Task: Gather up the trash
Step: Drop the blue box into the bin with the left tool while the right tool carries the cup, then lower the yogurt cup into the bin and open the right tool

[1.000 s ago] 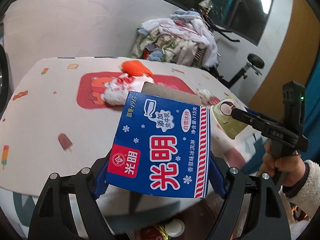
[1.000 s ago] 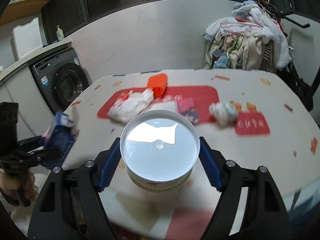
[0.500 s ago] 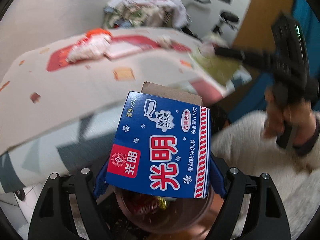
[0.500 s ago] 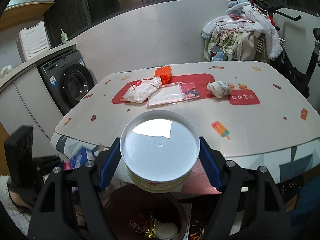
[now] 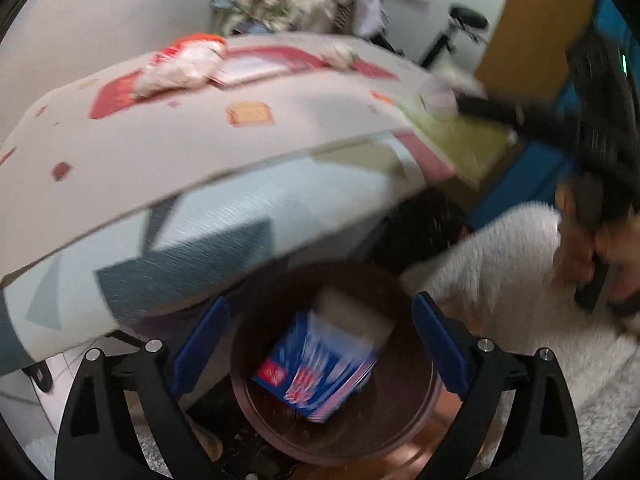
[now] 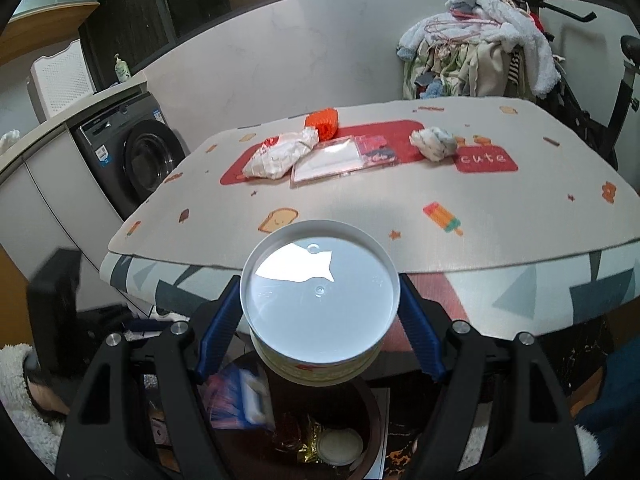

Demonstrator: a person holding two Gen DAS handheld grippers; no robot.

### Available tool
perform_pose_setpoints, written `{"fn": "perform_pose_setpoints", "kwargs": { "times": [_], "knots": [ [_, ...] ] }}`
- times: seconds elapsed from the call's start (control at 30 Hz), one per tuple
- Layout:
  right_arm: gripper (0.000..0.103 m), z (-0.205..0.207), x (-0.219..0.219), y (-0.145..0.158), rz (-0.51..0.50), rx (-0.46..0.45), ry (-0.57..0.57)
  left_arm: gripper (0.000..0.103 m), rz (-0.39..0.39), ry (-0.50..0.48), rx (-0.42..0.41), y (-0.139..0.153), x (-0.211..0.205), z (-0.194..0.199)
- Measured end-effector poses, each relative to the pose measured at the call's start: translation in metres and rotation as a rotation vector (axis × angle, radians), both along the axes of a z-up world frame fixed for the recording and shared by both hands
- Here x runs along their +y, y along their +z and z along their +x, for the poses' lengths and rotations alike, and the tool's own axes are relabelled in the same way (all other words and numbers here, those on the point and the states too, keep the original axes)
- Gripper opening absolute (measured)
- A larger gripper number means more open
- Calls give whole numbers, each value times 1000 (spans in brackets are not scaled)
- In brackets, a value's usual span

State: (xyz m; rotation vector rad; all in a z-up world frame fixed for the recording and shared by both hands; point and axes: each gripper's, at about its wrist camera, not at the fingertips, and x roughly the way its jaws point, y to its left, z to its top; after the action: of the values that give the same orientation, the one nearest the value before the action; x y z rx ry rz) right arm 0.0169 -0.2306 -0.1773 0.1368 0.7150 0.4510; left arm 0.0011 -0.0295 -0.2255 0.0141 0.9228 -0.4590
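In the left wrist view my left gripper (image 5: 320,344) hangs over a dark brown trash bin (image 5: 416,432), its jaws opening with nothing pressed between them. The blue ice-cream box (image 5: 320,368) is blurred and lies loose inside the bin, below the fingers. The same box (image 6: 236,396) shows in the bin (image 6: 372,420) in the right wrist view. My right gripper (image 6: 320,320) is shut on a round paper tub (image 6: 320,300) with a white lid, held above the bin at the table's edge.
On the table (image 6: 360,216) lie a white crumpled bag (image 6: 280,154), an orange item (image 6: 322,122), a clear flat packet (image 6: 332,158) and a crumpled tissue (image 6: 434,142). A washing machine (image 6: 132,156) stands left, a clothes pile (image 6: 480,48) behind. Wrappers lie in the bin.
The left gripper swung off the table down over the bin, opened and let the blue box fall in. The right gripper drew back with the tub to the table's edge above the bin.
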Motion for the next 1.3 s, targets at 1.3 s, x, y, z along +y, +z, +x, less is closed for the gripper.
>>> {"fn": "perform_pose_setpoints", "kwargs": {
  "times": [1.3],
  "knots": [
    [77,-18,74,-62,-220,116,196,96,-7,223,-253,50,62,-20]
  ]
}}
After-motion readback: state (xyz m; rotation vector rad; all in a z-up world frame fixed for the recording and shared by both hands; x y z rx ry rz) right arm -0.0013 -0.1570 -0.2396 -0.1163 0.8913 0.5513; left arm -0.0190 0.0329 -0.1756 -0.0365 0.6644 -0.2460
